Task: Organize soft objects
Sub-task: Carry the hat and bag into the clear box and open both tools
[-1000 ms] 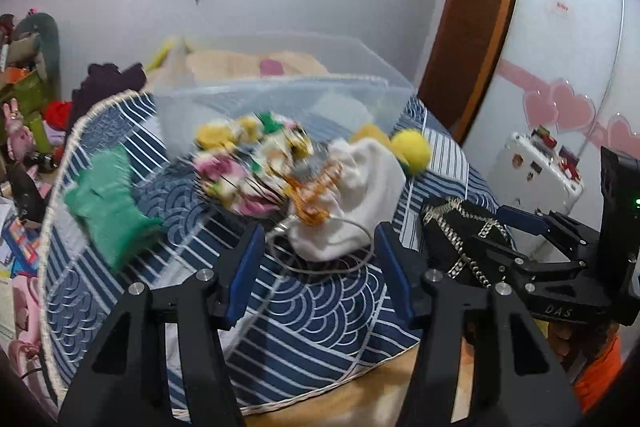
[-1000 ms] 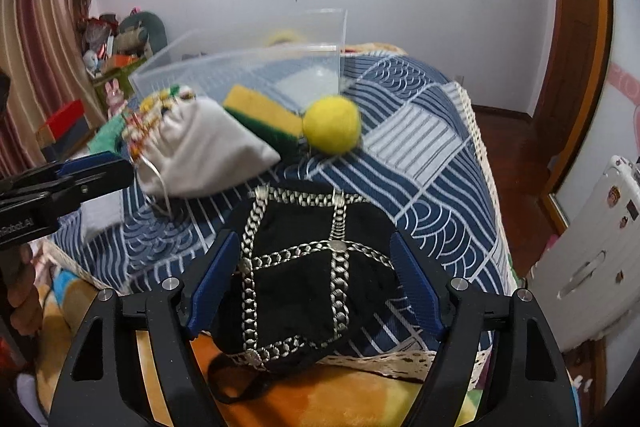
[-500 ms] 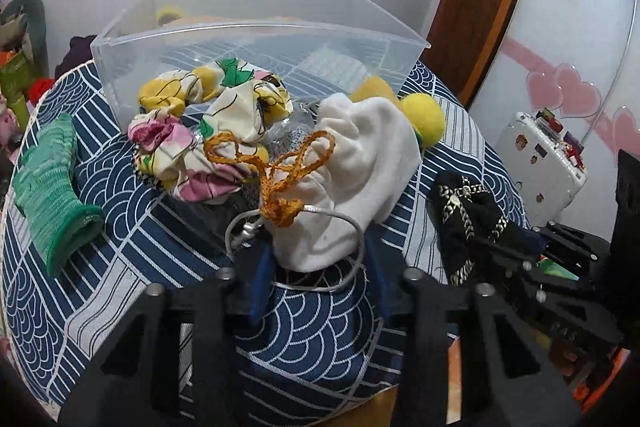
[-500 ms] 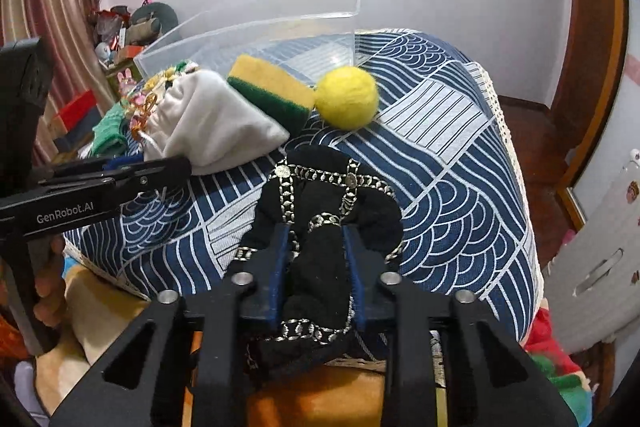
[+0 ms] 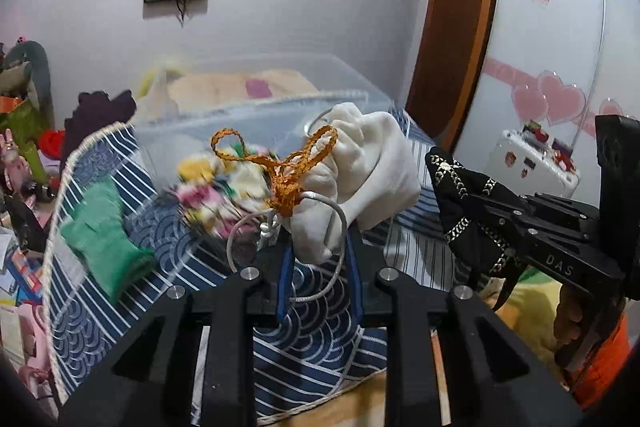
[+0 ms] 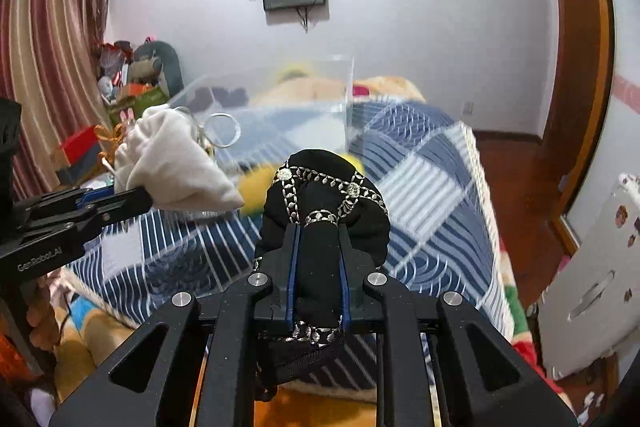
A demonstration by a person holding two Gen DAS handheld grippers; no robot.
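on your left side, the green cloth (image 5: 105, 231) lies on the blue patterned bedspread (image 5: 320, 339), and just past it the floral scrunchies (image 5: 218, 187) sit blurred against the near wall of the clear plastic bin (image 5: 260, 99). a second ago both of your grippers hung open over things lying flat on the bed; now each has closed and lifted. your left gripper (image 5: 318, 267) has its jaws narrowed on the bottom of the white drawstring pouch (image 5: 360, 167), which is up off the bedspread with its orange cord (image 5: 280, 167) and a grey loop (image 5: 320, 251) dangling in front of the bin. further right, your right gripper (image 6: 318, 275) has its jaws pinched on a fold of the black chain-trimmed pouch (image 6: 326, 203), which is also clear of the bed — so both pickups look done and the carry to the bin is the likely next step.

as for containers, the bin stands on the bed ahead of both held pouches. through its walls you see bedding and striped cloth, and whether anything soft already lies inside is not clear — motion blur hides it. a yellow ball (image 6: 256, 187) shows just behind the black pouch, outside the bin by the look of it.
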